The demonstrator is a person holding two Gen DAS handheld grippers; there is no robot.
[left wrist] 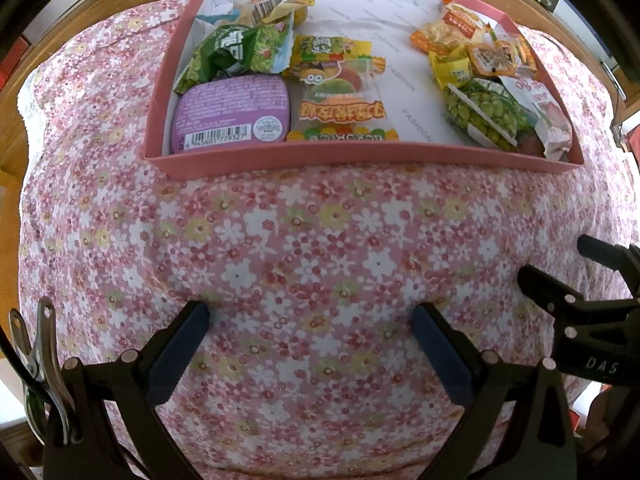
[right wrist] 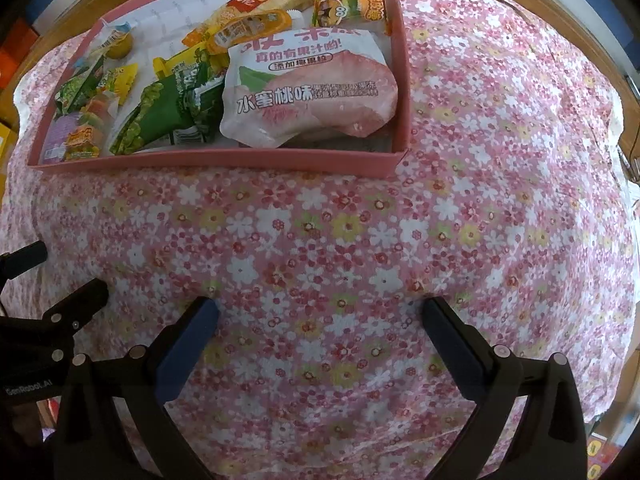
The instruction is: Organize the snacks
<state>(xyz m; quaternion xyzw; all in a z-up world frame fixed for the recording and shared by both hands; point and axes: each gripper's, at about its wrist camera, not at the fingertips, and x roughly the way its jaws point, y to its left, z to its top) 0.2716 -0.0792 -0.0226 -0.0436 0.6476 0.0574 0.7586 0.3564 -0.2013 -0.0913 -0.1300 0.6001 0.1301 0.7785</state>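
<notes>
One pink box (left wrist: 352, 158), perhaps ten snack packets (left wrist: 340, 96).

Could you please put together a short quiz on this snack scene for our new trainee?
1. True or false: the left hand-held gripper is holding a snack.
2. Which lies in the near left corner of the pink box in the left wrist view? A) a purple tin B) a bag of green peas C) a peach jelly pouch
3. Fill in: the box stands on a ____ tablecloth.

Key
1. False: both it and the right hand-held gripper are open and empty over the cloth.
2. A, the purple tin; the green peas and the peach jelly pouch lie at the right end.
3. Floral.
</notes>
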